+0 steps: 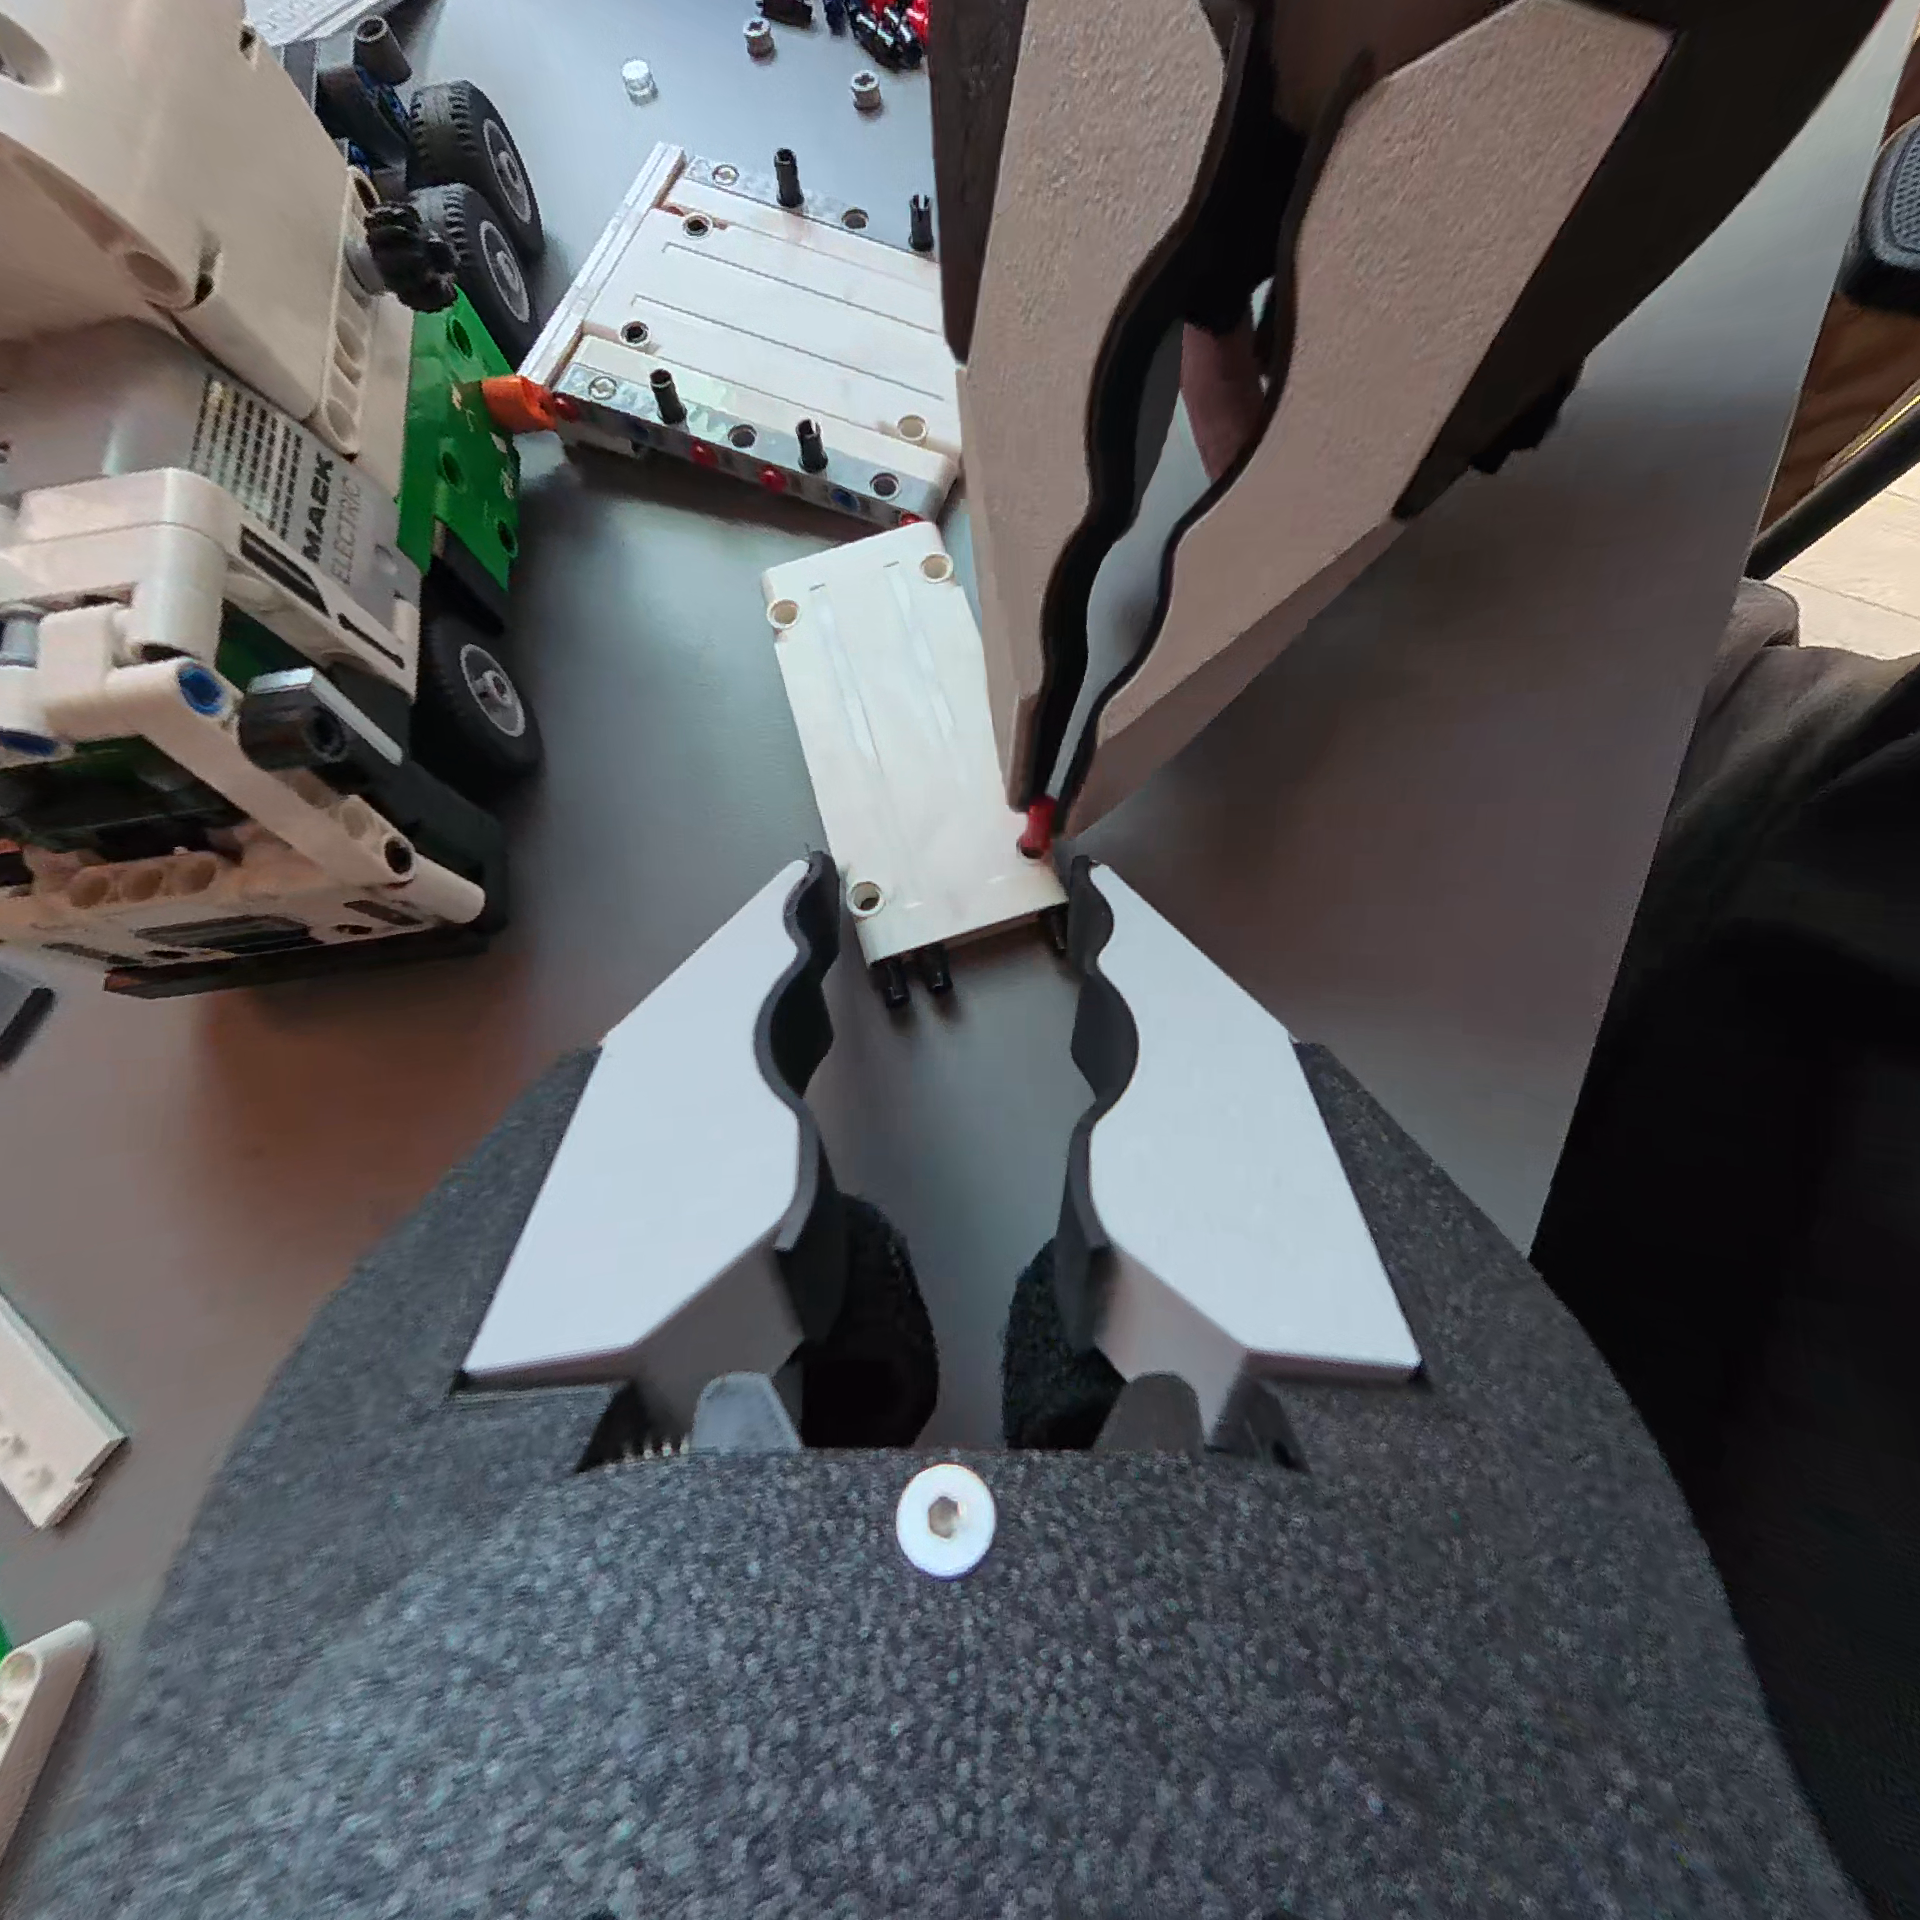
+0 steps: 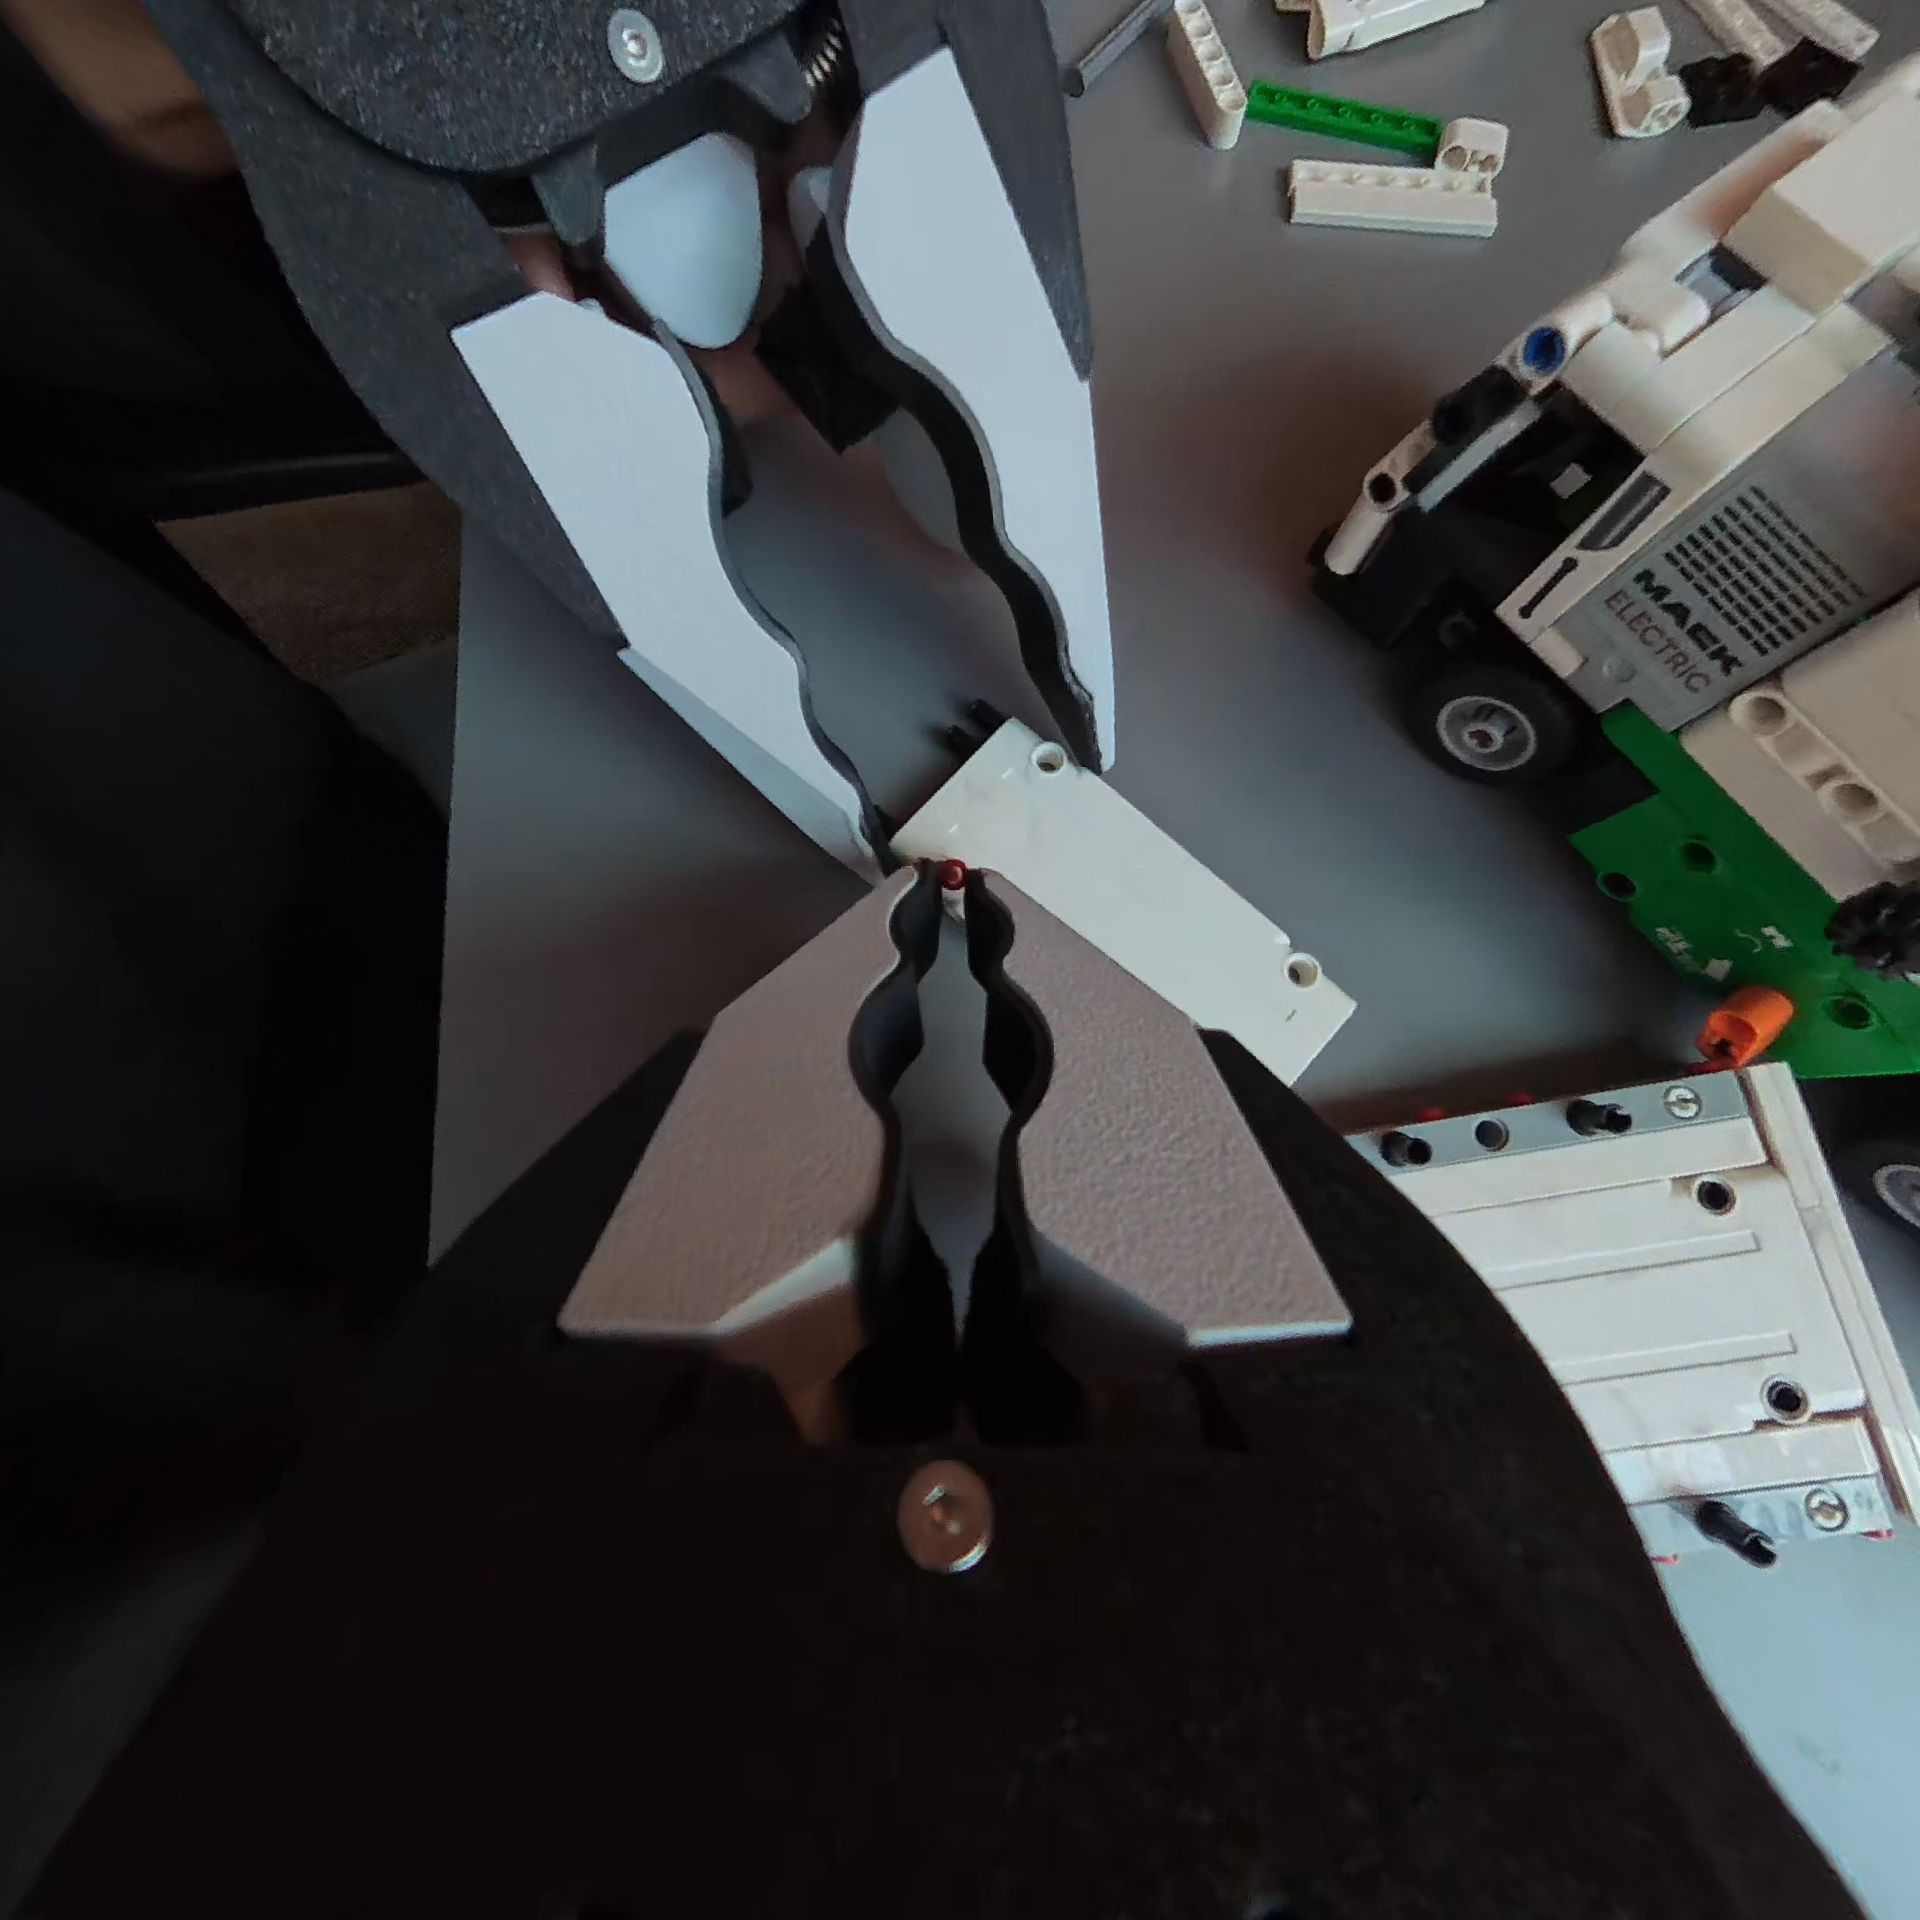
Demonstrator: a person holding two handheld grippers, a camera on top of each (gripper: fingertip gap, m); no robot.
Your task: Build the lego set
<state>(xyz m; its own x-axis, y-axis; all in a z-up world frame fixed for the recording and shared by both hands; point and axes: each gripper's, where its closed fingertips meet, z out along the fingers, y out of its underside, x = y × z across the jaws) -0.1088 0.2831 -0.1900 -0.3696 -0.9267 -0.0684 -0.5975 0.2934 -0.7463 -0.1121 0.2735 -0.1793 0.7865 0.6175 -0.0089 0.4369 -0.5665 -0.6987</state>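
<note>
A white flat panel (image 1: pixel 894 727) with corner holes and black pins at its near end lies on the grey table. My left gripper (image 1: pixel 951 883) straddles the panel's near end, with both pads against its side edges. It also shows in the right wrist view (image 2: pixel 982 790), fingertips at the panel's corners. My right gripper (image 2: pixel 948 883) is shut on a small red pin (image 2: pixel 952 876) and comes down from above. The pin (image 1: pixel 1034 831) stands with its lower end at the panel's (image 2: pixel 1143 914) near right corner hole.
A white and green toy truck (image 1: pixel 208 623) stands at the left. A larger white panel assembly (image 1: pixel 769 332) with black pins lies behind, with an orange connector (image 1: pixel 516 403) by it. Loose beams (image 2: pixel 1382 156) lie farther off. The table edge (image 1: pixel 1558 935) runs close on the right. My left and right fingertips are right by each other.
</note>
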